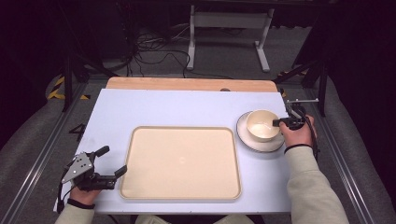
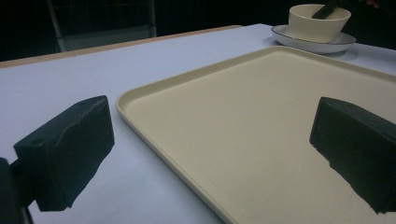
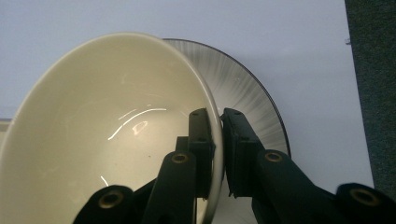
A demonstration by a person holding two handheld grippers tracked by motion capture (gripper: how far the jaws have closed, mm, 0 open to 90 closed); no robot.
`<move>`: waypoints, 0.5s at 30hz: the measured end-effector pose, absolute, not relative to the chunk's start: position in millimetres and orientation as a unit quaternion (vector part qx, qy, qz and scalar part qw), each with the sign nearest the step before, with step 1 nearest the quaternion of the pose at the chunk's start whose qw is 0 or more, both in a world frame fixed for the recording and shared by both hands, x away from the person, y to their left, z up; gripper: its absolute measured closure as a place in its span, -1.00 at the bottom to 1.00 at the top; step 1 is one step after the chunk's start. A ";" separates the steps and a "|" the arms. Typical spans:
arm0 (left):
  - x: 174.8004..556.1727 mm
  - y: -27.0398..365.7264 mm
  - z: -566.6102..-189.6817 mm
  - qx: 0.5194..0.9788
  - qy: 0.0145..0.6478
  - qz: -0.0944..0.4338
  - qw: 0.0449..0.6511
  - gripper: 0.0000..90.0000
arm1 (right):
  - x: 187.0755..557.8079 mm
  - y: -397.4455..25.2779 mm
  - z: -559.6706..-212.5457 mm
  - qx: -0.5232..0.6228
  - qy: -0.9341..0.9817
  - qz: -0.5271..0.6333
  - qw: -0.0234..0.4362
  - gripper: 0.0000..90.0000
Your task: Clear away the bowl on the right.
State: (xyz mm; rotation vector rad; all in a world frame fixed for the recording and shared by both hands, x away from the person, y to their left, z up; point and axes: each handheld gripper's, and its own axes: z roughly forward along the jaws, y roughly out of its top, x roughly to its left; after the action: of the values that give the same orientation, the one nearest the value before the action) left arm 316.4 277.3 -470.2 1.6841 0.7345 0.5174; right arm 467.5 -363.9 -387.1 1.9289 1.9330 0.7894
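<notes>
1. pale blue table (image 1: 116, 112), dark floor and cables beyond.
2. bowl (image 1: 261, 124) sits on a plate (image 1: 243, 133) at 3 o'clock of the tray (image 1: 140, 186).
3. right gripper (image 3: 218, 140) pinches the bowl's rim, one jaw inside, one outside.
4. likely glazed ceramic: stiff, slick, breakable; the rim is the natural hold.
5. left gripper (image 1: 112, 161) rests spread at 8 o'clock, beside the tray, holding nothing.

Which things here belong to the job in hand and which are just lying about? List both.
In the job, judging by the grip:
- bowl, its wall pinched by the right gripper
- plate under the bowl
- tray, likely destination
- left gripper, open beside the tray

Just lying about:
- cables on the floor
- white frame
</notes>
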 end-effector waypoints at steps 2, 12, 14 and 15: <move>316.4 277.4 -470.2 0.720 0.314 0.221 0.578 -0.99 | 467.3 -362.6 -382.3 0.670 0.673 0.272 0.153 0.82; 316.5 277.4 -470.1 0.721 0.313 0.220 0.577 -0.99 | 460.6 -362.2 -366.8 0.668 0.671 0.293 0.136 0.81; 316.5 277.4 -470.2 0.721 0.313 0.220 0.577 -0.99 | 458.7 -361.0 -363.2 0.669 0.669 0.296 0.134 0.81; 316.5 277.4 -470.2 0.721 0.313 0.220 0.577 -0.99 | 457.3 -360.0 -360.8 0.670 0.667 0.297 0.135 0.81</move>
State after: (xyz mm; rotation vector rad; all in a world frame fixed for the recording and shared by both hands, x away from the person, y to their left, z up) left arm 316.5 277.4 -470.2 1.6877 0.7328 0.5145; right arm 457.3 -360.0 -360.8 1.9416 1.9319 0.8594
